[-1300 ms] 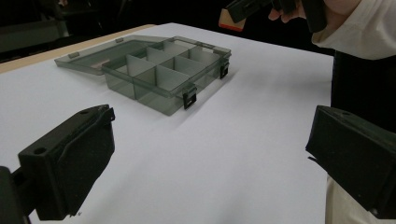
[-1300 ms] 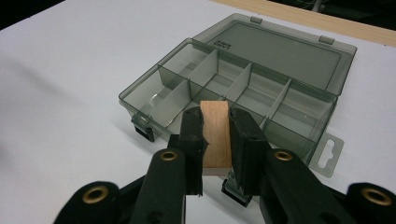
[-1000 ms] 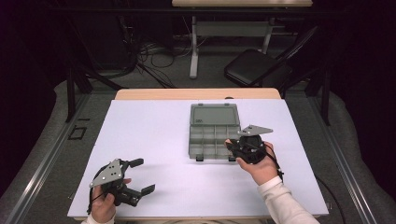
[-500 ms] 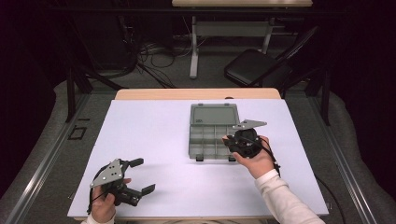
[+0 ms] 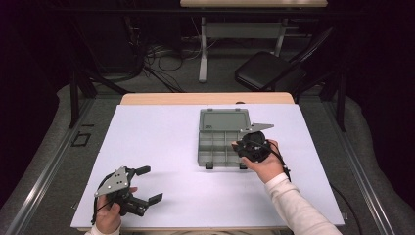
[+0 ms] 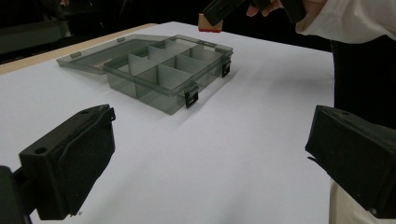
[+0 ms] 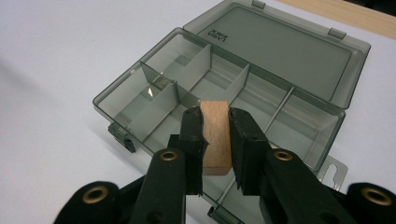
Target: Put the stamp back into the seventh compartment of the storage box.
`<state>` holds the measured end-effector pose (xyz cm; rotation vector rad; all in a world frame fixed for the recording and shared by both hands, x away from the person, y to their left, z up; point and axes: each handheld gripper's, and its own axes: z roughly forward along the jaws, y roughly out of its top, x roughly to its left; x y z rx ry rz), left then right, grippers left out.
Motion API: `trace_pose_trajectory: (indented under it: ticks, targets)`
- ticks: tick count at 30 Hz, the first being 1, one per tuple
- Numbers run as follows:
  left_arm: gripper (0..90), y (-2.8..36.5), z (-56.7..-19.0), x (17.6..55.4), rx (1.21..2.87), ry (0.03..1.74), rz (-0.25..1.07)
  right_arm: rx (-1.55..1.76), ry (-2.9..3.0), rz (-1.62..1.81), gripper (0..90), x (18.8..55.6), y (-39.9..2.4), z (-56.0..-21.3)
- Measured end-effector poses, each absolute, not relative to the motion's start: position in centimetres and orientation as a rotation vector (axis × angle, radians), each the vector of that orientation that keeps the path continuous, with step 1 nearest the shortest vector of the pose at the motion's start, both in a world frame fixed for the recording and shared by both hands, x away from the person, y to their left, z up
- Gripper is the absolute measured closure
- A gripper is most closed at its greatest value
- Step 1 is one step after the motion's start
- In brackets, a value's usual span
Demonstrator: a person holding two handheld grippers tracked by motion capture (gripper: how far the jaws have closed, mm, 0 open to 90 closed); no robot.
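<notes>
The right gripper (image 7: 215, 140) clamps a wooden block (image 7: 216, 135) between its jaws, above the near right compartments of the open grey box (image 5: 222, 142) at the table's middle. The left gripper (image 5: 142, 185) rests at the near left, jaws wide apart, holding nothing

We hold the left gripper (image 5: 142, 185) low at the near left, jaws spread wide with nothing between them. Our right hand (image 5: 264, 164) reaches forward on an extended forearm, and the right gripper (image 7: 215, 135) has its jaws clamped on a block (image 7: 216, 137).
</notes>
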<state>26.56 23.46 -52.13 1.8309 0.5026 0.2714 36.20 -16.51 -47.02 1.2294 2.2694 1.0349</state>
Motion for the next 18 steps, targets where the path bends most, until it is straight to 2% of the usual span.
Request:
trace_pose_trajectory:
  ticks: [18]
  targets:
    - [1.1, 23.5, -52.1, 26.6, 1.834, 0.504, 0.272, 1.269, 2.318, 0.956, 76.4, 37.9, -15.9, -48.8]
